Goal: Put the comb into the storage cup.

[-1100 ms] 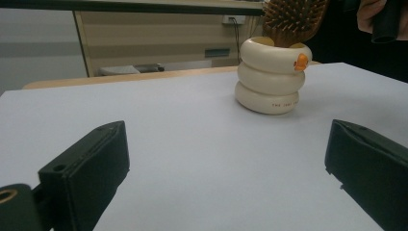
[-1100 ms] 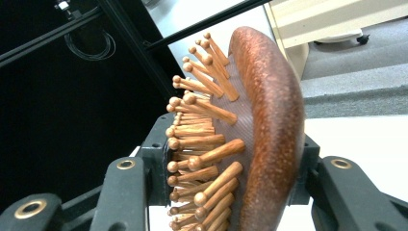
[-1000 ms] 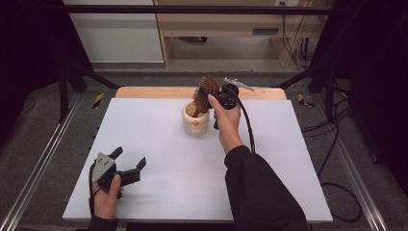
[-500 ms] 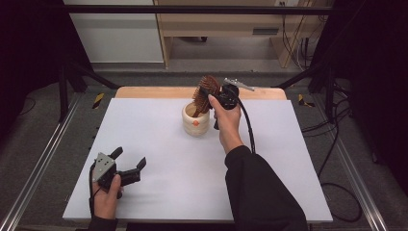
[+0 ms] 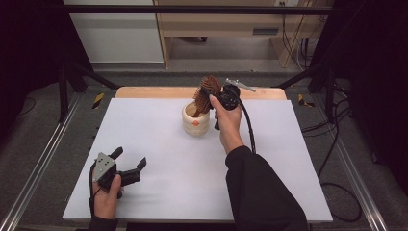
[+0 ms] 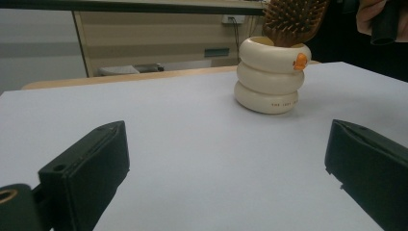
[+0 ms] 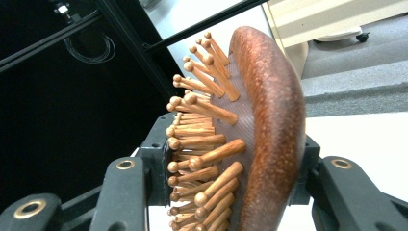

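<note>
A wooden hairbrush [image 5: 207,92] with wooden bristles stands tilted, its handle down inside a cream ribbed cup [image 5: 196,119] at the back middle of the white table. My right gripper [image 5: 215,95] is shut on the brush head [image 7: 260,134], one jaw on the bristles and one on the brown back. The cup [image 6: 270,76] has a small orange mark near its rim, and the hairbrush [image 6: 291,20] rises out of it. My left gripper [image 5: 129,162] rests at the table's front left, open, with nothing between its jaws.
The white tabletop [image 5: 168,168] has a wooden strip [image 5: 144,92] along its far edge. Metal rails [image 5: 38,168] run along both sides. A wooden cabinet [image 5: 226,24] and cables [image 5: 332,144] lie beyond and to the right of the table.
</note>
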`<action>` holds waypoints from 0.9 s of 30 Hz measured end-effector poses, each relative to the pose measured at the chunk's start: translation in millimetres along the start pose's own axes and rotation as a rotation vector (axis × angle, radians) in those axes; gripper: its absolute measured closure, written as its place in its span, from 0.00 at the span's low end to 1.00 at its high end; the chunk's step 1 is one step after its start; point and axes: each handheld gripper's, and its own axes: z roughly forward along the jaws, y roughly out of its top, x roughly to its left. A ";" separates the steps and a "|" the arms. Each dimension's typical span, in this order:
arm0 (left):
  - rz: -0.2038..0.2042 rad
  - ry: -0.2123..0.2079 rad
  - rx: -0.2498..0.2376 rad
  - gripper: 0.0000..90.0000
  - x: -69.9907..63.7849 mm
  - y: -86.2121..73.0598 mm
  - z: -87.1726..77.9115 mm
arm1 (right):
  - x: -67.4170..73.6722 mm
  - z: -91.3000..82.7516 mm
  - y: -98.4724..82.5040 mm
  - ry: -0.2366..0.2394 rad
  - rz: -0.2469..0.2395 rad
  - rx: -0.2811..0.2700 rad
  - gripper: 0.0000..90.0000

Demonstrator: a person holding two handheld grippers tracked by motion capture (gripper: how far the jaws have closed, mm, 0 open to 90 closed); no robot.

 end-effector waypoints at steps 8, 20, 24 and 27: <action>0.001 -0.004 0.002 0.02 -0.5 0.0 0.3 | -1.5 -0.5 -0.2 -0.003 0.007 0.000 0.54; 0.002 -0.004 0.002 0.02 -0.5 0.0 0.3 | -5.0 -0.9 0.2 -0.005 0.024 0.005 0.53; 0.002 -0.004 0.002 0.02 -0.5 0.0 0.3 | -5.1 -0.8 0.3 -0.005 0.025 0.005 0.53; 0.002 -0.004 0.002 0.02 -0.6 0.0 0.2 | -5.5 -0.8 0.4 -0.004 0.027 0.007 0.53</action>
